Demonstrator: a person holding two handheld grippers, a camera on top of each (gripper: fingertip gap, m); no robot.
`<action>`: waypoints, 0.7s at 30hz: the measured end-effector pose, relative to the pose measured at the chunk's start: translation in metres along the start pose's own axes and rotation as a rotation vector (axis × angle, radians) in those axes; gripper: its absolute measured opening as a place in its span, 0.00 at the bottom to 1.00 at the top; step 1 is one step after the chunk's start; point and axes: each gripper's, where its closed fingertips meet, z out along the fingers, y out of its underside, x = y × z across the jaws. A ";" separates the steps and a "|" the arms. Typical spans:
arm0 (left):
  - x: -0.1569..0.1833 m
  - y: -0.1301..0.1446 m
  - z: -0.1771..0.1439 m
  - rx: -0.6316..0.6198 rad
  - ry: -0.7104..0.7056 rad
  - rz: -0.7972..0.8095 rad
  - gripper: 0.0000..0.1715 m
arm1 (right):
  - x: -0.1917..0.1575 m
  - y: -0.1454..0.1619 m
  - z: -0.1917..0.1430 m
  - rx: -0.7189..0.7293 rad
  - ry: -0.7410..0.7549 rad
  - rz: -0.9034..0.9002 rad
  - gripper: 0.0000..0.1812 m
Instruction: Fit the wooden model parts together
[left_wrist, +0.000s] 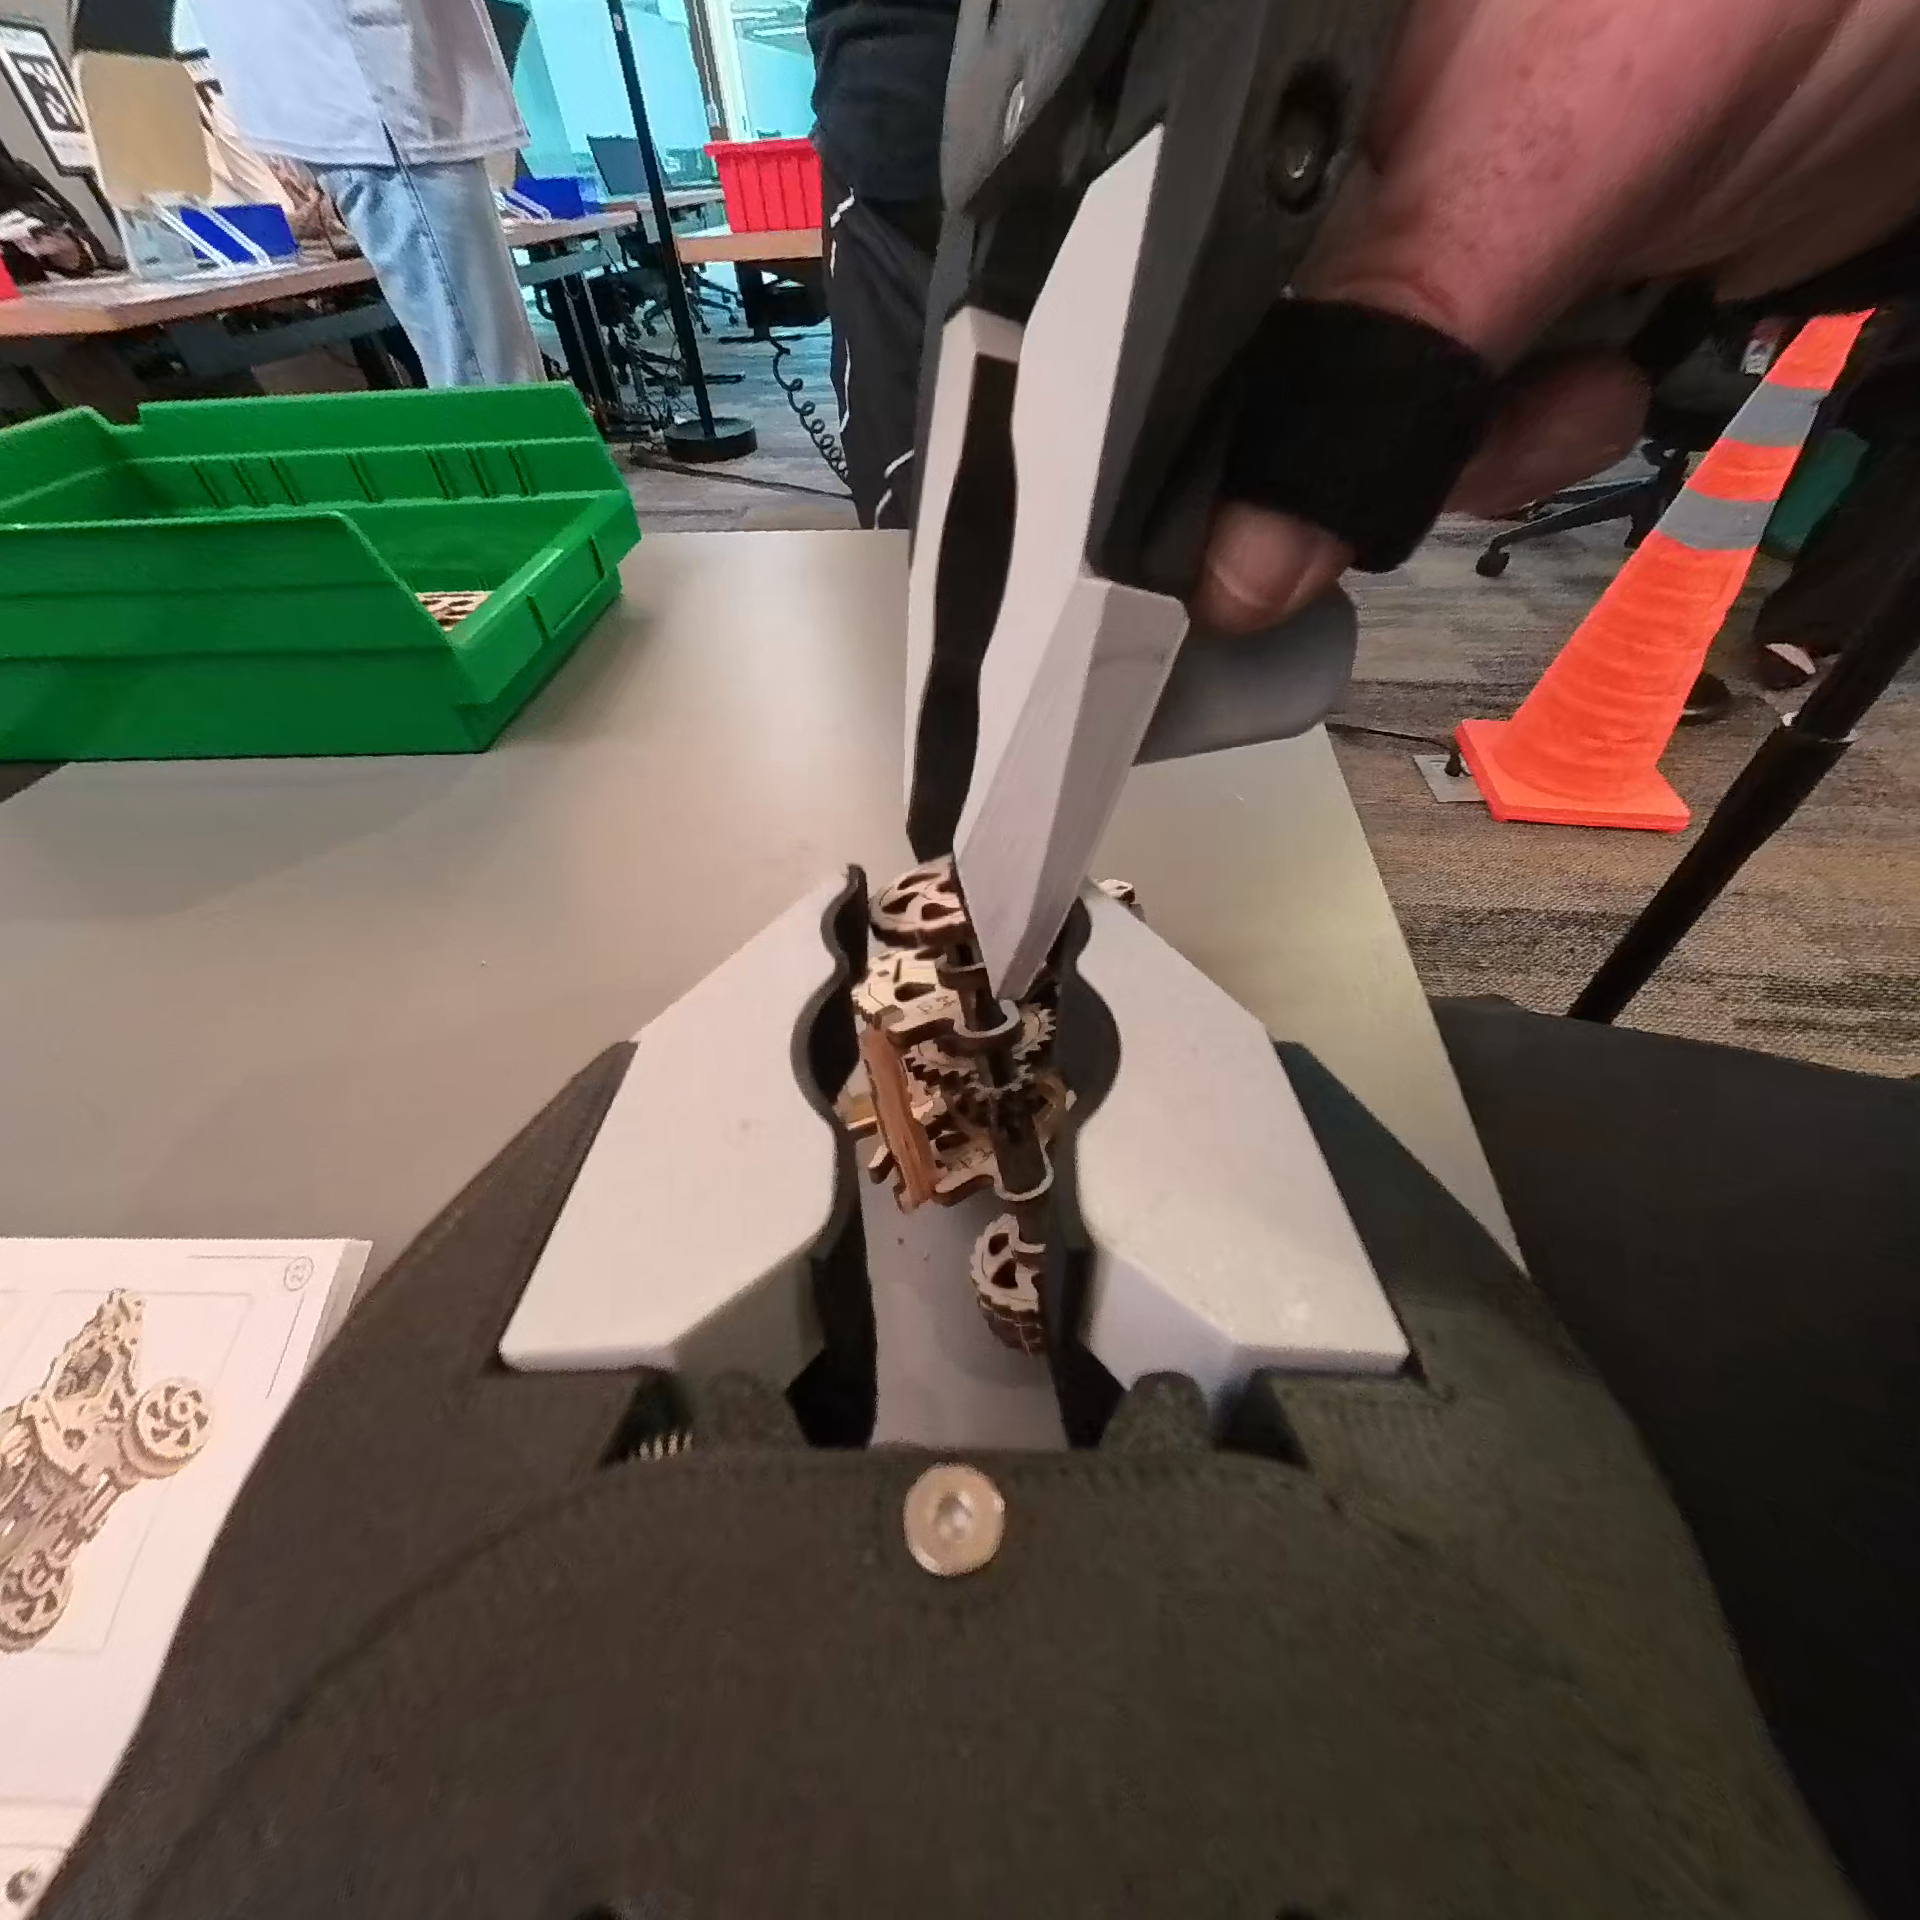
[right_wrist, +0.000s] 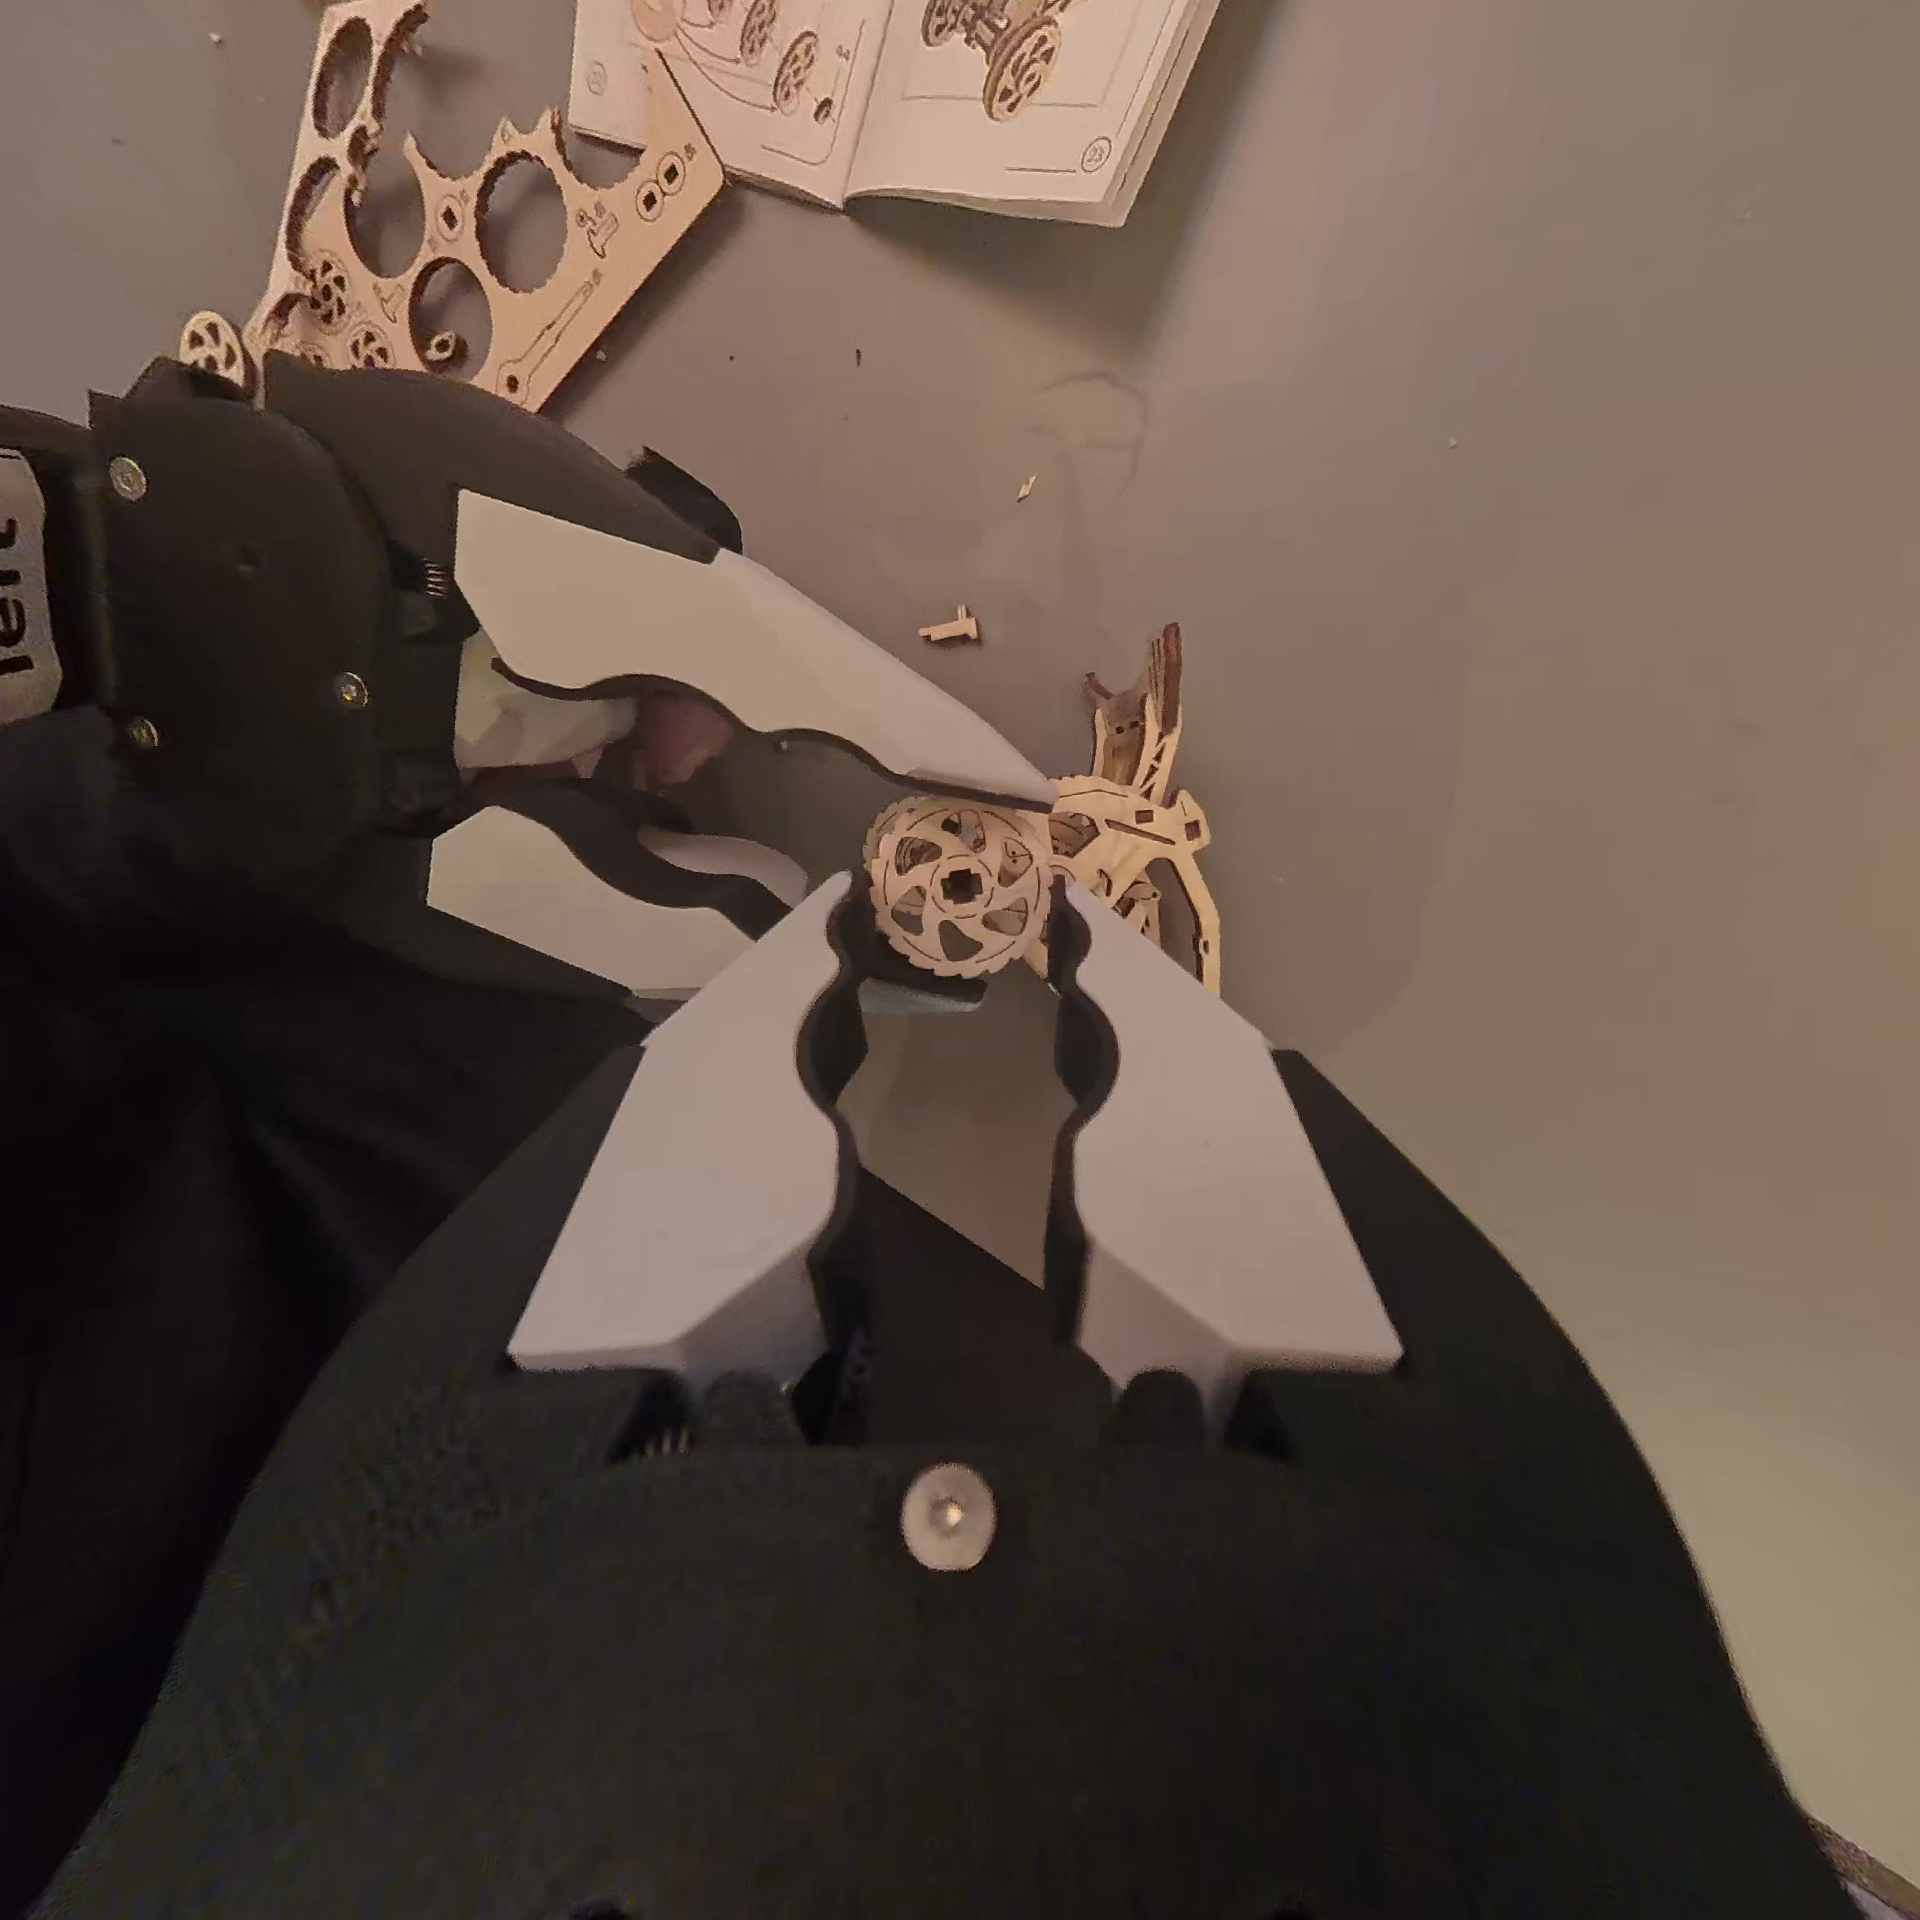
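The wooden model (left_wrist: 940, 1091), a small frame of gears on a dark axle, sits between my left gripper's (left_wrist: 971, 904) fingers, which are shut on it above the grey table (left_wrist: 312, 987). One wheel (left_wrist: 1008, 1294) is on the near end of the axle. My right gripper (left_wrist: 997, 966) comes down from above onto the far end. In the right wrist view, my right gripper (right_wrist: 956, 904) is closed around the rim of a wooden wheel (right_wrist: 956, 894), seen face-on. My left gripper (right_wrist: 1039, 805) reaches in from the left and pinches the model frame (right_wrist: 1132, 862).
A green bin (left_wrist: 312, 582) with a wooden piece stands at the table's far left. An open instruction booklet (right_wrist: 883, 94), a punched-out wooden sheet (right_wrist: 468, 208), a loose wheel (right_wrist: 213, 348) and a small peg (right_wrist: 951, 629) lie on the table. An orange cone (left_wrist: 1642, 582) stands on the floor. My two grippers' fingertips are within a few centimetres of each other.
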 end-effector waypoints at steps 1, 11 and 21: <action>-0.001 0.001 0.000 -0.002 0.000 -0.006 0.18 | 0.000 -0.001 0.000 0.003 0.011 -0.005 0.17; -0.002 0.004 -0.001 -0.021 0.028 -0.042 0.16 | -0.001 -0.005 0.001 0.108 0.056 0.052 0.17; -0.001 0.008 0.000 -0.046 0.034 -0.011 0.16 | -0.001 -0.007 0.003 0.278 0.039 0.079 0.17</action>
